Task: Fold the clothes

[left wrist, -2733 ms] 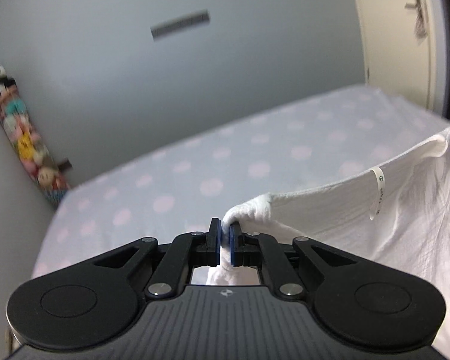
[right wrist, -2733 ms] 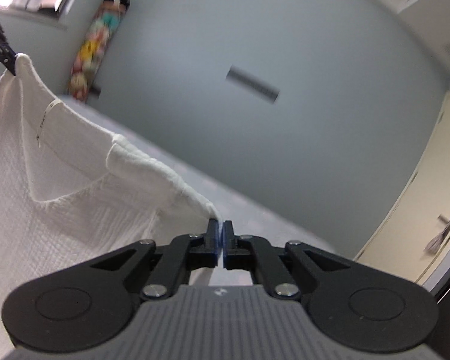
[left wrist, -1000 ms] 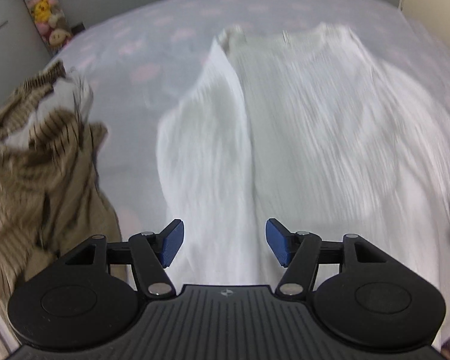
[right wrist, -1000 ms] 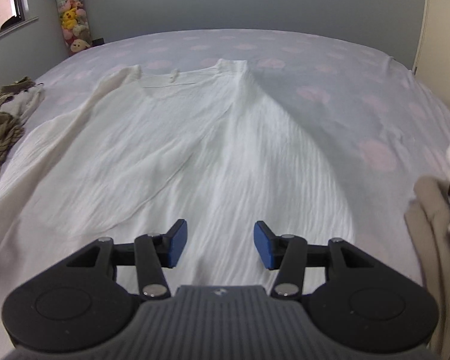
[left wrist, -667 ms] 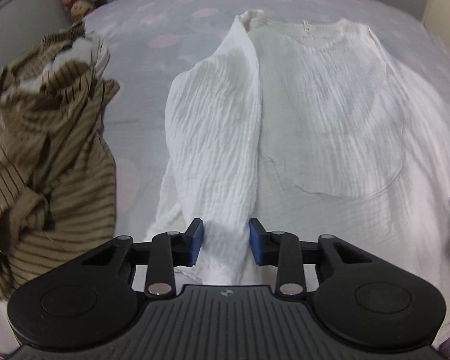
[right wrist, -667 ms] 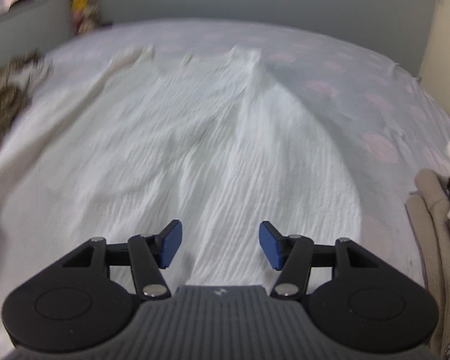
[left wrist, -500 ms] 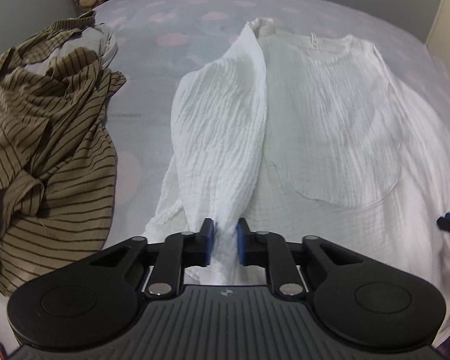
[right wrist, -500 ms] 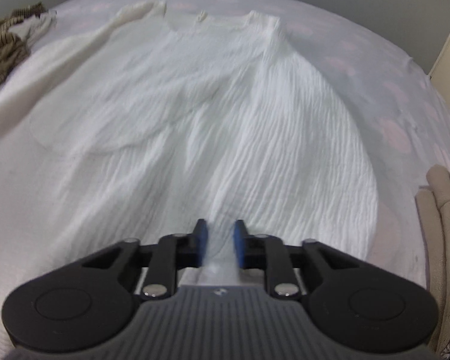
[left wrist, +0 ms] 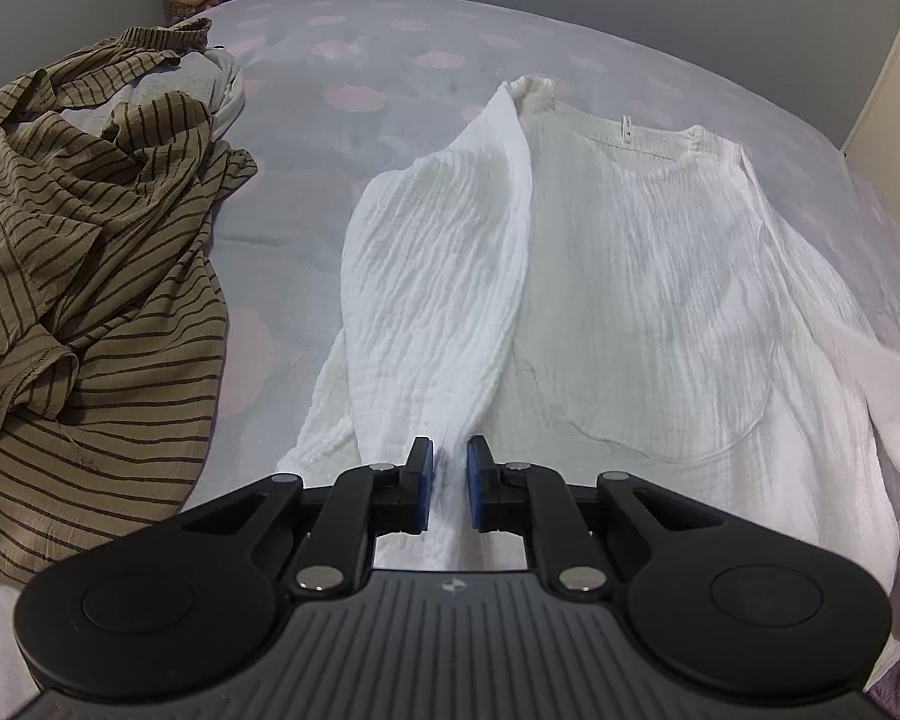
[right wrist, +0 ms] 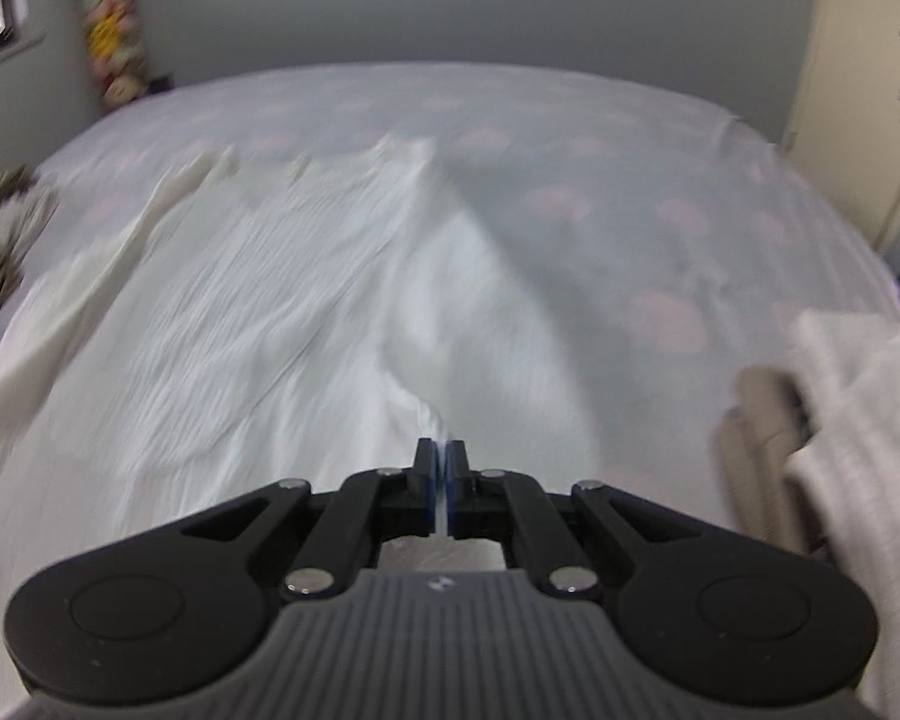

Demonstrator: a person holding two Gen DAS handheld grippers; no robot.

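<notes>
Right wrist view is motion-blurred; folded stack (right wrist: 840,420) at its right edge is cut off, count unclear. One white shirt (left wrist: 630,276), crinkled, lies flat on the dotted bed (left wrist: 390,60), one sleeve folded inward. One striped brown garment (left wrist: 90,252) heaped beside it. Left gripper (left wrist: 448,480) pinches the shirt's hem; right gripper (right wrist: 441,480) is clamped on the hem too.

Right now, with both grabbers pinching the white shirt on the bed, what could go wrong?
1. The left gripper pinches the bunched sleeve end of the white shirt; that thin crinkly cloth might slip out when lifted.
2. The right gripper holds only a small ridge of the hem, so the fold could come out lopsided.
3. The striped brown garment lies close beside the sleeve and could get dragged along.
</notes>
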